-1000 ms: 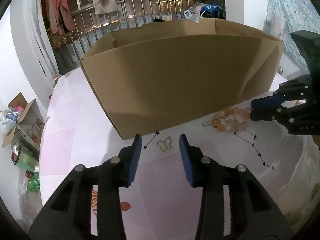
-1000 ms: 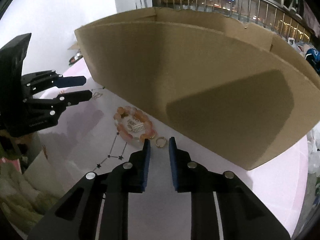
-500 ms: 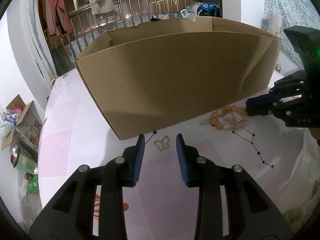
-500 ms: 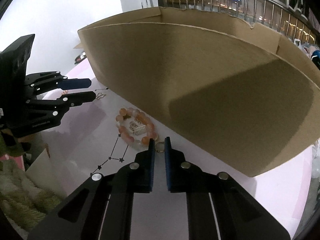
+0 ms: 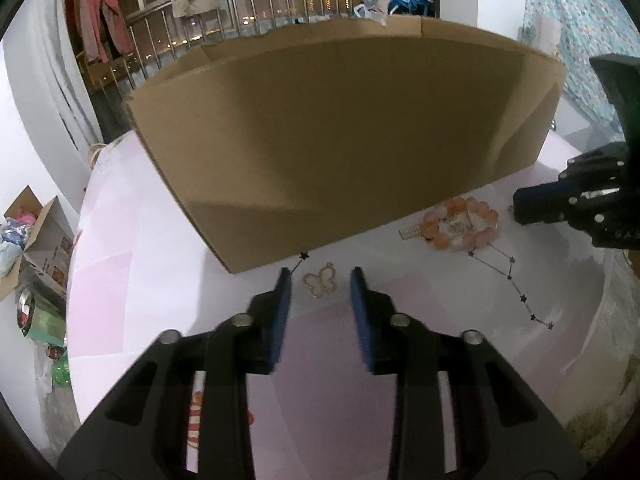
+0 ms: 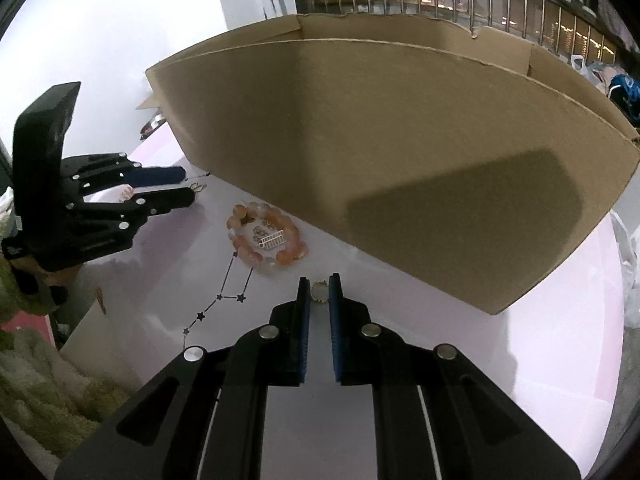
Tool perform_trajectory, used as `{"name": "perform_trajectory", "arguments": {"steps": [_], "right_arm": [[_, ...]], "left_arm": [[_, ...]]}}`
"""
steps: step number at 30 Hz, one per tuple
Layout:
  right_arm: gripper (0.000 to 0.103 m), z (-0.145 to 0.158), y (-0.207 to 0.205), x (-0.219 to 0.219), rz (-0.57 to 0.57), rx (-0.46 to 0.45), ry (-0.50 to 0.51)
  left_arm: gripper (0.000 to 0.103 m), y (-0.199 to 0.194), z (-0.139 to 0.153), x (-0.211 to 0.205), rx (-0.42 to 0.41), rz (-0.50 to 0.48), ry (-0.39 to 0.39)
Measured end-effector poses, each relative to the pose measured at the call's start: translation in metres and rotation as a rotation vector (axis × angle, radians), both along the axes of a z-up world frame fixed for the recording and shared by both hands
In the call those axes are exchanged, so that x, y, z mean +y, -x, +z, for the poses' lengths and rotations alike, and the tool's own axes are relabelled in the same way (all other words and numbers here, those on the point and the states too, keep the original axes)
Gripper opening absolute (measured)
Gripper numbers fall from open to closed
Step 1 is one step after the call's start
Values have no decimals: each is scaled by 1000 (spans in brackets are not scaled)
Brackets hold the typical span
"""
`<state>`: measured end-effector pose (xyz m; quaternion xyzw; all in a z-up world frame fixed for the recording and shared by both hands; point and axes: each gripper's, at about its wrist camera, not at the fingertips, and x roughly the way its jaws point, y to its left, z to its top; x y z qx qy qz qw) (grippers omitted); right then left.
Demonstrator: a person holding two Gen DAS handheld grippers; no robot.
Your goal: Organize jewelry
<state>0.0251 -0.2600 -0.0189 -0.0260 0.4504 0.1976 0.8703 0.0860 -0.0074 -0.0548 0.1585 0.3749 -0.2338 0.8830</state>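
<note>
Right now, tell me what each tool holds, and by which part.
The right tool pinches the small gold ring by its opposite edges. The left tool, just closing, straddles the butterfly charm without gripping it.

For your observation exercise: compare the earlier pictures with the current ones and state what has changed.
Both grippers have been closing: the right gripper onto the small gold ring, the left gripper around the butterfly pendant, not yet pinching it. Cardboard box and bead bracelet stayed put.

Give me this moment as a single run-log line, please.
left gripper: jaws just closing, butterfly charm between, untouched | right gripper: just closed on ring | bracelet: on table beside box
</note>
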Motion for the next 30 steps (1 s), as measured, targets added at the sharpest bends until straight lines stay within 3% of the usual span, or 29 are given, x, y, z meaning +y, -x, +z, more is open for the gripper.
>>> {"name": "perform_trajectory", "arguments": {"steps": [8,9,16,18,25,30], "right_arm": [[10,1,0,-1,-1,1,-2],[10,1,0,-1,-1,0,-3],[9,1,1,0,-4,-3,-8],[9,0,1,0,-6,-2,-11],[9,1,1,-1,-7,-3,-11],[9,1,-1,0,-11,-4,-14]], "left_arm": [[19,-12,1,4,69,21,61],[13,-11,1,3,66,20,56],[9,-8,0,0,52,16,40],[0,-7,1,1,54,17,44],[0,-7,2,2,67,8,47],[0,0,4,6,125,-27,84]]}}
